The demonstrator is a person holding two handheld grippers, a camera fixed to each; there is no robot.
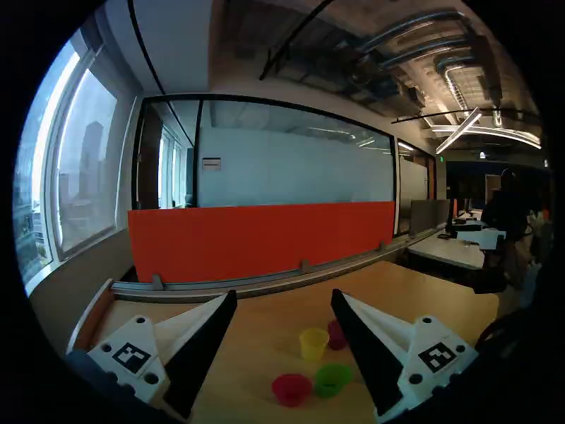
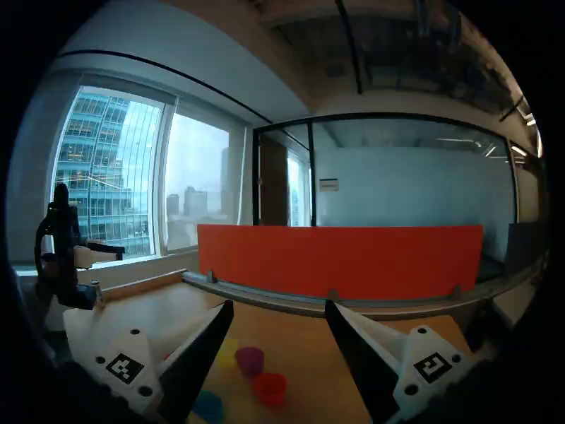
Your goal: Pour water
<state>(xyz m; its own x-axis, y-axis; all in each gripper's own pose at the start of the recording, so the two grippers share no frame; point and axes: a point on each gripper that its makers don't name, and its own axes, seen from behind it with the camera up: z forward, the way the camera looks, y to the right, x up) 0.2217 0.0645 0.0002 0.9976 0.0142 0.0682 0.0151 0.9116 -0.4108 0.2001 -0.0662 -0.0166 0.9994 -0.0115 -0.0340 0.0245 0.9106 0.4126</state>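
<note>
- Wood-tone tabletop (image 1: 268,332) spreads out ahead, with an orange divider (image 1: 261,240) standing along its far edge.
- Left gripper (image 1: 282,293) first: jaws spread wide, nothing between them, hanging above the tabletop and short of the cups.
- Left to right below it: red cup (image 1: 291,389) nearest, yellow cup (image 1: 313,344) just behind. The green cup (image 1: 332,378) sits beside the red, and the purple cup (image 1: 337,333) is tucked by the yellow, close against the right finger. All upright, all bunched close.
- Over to the right gripper (image 2: 277,304): likewise gaping and empty, looking onto the same cluster from another side. A blue cup (image 2: 207,406) peeks out by its left finger, then yellow, purple, red.
- Water? I can't tell which cup holds any; the insides are too small to read.
- My read on handling: little plastic tumblers, light, thin-walled, probably slick. Squeeze too hard and one may buckle or squirt out.
- Best hold, I'd say: across the side wall about midway up, below the rim, leaving the lip free for pouring. The neighbours crowd in, so come from the open side.
</note>
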